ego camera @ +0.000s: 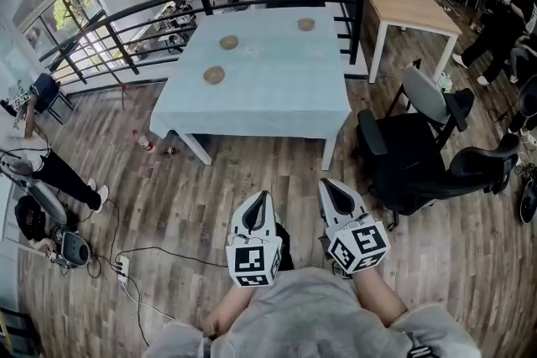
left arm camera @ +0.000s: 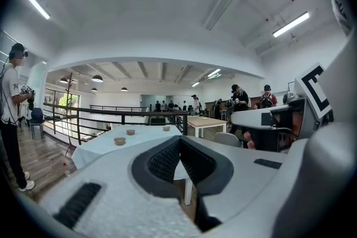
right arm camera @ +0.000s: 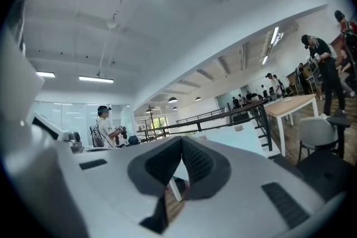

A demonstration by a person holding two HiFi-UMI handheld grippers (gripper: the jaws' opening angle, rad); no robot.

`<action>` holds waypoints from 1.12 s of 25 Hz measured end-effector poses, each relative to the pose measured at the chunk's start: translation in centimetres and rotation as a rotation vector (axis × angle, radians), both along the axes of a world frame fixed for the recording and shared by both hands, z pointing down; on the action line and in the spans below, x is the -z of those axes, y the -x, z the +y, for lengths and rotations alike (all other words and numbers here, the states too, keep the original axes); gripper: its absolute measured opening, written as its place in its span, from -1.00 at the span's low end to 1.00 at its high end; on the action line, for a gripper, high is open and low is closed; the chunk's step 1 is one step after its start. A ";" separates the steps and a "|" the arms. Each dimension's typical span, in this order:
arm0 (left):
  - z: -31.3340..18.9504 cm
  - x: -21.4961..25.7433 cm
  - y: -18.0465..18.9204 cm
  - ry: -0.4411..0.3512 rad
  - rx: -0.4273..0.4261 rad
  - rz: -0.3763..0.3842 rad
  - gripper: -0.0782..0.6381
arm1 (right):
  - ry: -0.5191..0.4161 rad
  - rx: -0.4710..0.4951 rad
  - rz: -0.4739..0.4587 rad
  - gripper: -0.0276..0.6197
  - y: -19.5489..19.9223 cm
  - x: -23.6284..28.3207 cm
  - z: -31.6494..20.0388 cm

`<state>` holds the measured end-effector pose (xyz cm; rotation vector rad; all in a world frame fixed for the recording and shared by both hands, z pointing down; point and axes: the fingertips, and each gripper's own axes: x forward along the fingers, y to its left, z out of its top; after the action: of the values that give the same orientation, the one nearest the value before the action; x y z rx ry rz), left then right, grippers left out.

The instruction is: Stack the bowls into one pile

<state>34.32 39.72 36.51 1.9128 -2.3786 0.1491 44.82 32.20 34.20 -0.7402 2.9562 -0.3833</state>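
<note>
Three brown bowls stand apart on the light blue table [ego camera: 277,96]: one near the left edge [ego camera: 214,75], one further back [ego camera: 229,41], one at the far right [ego camera: 306,24]. In the left gripper view the bowls are small and far off, the nearest bowl [left arm camera: 120,141] to the left. My left gripper [ego camera: 263,197] and right gripper [ego camera: 330,184] are held close to my body, well short of the table, both shut with nothing between the jaws. The left gripper [left arm camera: 179,141] and right gripper [right arm camera: 182,141] each point roughly level toward the table.
Black office chairs [ego camera: 428,155] stand right of the table. A wooden table [ego camera: 411,8] is at the back right. A black railing [ego camera: 210,0] runs behind the blue table. Cables and a power strip [ego camera: 122,266] lie on the wood floor at left. People stand around the room.
</note>
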 end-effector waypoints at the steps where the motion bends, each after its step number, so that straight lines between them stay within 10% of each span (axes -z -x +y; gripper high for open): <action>1: -0.4 -0.1 0.3 0.000 -0.004 0.001 -0.73 | -0.007 -0.001 0.008 -0.83 0.3 0.0 -0.3; 28: -13.8 -0.9 14.7 0.036 0.031 0.009 -0.73 | -0.062 0.054 0.105 -0.83 15.9 -0.8 -12.4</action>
<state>19.64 25.89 37.37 1.8566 -2.3815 0.1788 28.88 19.75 34.99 -0.6960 3.0753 -0.2620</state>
